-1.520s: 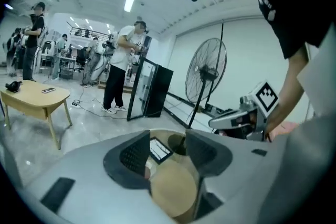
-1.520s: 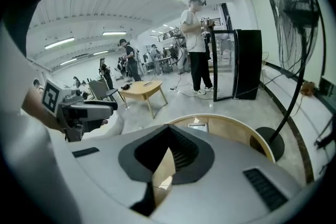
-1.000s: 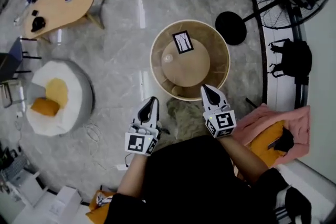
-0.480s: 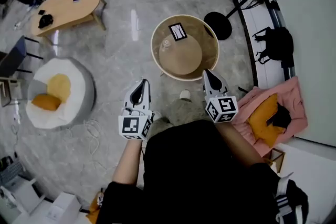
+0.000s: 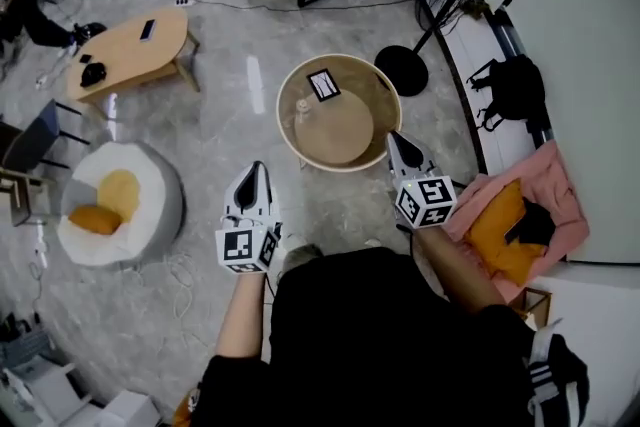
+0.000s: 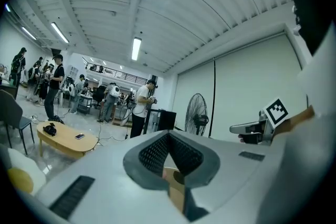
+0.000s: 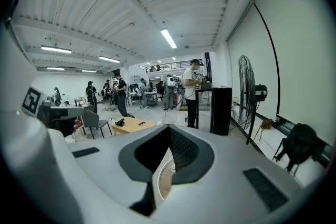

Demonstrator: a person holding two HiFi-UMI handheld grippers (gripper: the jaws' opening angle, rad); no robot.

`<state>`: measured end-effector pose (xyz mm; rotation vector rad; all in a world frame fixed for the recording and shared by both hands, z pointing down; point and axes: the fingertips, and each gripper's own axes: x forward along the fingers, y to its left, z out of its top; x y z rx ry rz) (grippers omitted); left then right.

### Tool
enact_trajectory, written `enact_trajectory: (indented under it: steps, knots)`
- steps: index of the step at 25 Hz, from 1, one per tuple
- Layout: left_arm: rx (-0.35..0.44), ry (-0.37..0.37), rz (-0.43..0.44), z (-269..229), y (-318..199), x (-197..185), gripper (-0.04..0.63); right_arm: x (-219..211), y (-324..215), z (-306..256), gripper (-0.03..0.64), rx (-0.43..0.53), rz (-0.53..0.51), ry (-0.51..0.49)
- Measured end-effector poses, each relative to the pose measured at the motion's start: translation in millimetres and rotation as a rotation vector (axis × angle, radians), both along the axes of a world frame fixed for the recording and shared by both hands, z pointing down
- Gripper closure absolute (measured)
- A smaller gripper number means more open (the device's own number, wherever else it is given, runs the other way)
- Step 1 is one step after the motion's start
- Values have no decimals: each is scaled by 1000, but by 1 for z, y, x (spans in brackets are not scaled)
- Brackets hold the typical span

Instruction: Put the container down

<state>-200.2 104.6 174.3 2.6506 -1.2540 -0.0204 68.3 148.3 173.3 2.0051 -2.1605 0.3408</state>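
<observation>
– Asking about the left gripper (image 5: 256, 169) first: what are its jaws doing?

– They are pressing together at the tips, and nothing is sitting between them. In the left gripper view only a sliver of tan is showing through the slot under the closed tips.

– And the right gripper (image 5: 393, 138)?

– Its jaws are meeting at the tips too, and they are gripping nothing. A curved piece of the container's rim is showing through the slot beneath them.

– So where is the container (image 5: 384, 101) sitting?

– It is standing upright on the floor (image 5: 220, 115), ahead of the person and between the two grippers, nearer the right one. A round tan disc (image 5: 340, 127) is lying inside it, and a black-framed card (image 5: 323, 83) is resting at the far side of that disc.

– Is either gripper touching it?

– The left one is hanging well apart from it, off to its left. The right one's tip is showing just beside the near rim in the head view, and I cannot tell whether they are touching.

– What else is lying around?

– An oval wooden worktop (image 5: 130, 50) is standing far to the left, a white beanbag (image 5: 150, 205) is sitting nearer on that side, and a pink cloth (image 5: 560, 205) is lying to the right.
</observation>
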Motion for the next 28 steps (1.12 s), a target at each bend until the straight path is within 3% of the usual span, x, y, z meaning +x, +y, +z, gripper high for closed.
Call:
enact_trajectory:
  steps: [8, 13, 17, 28]
  knots:
    - [-40, 15, 0, -4, -1, 53, 575, 41, 13, -26, 595, 50, 10, 32]
    - [10, 5, -13, -15, -2, 69, 575, 59, 16, -26, 595, 49, 8, 45]
    - [-5, -14, -10, -19, -1, 87, 575, 70, 17, -27, 595, 45, 8, 45]
    - [1, -32, -16, -17, 0, 102, 575, 79, 12, -24, 595, 50, -21, 34]
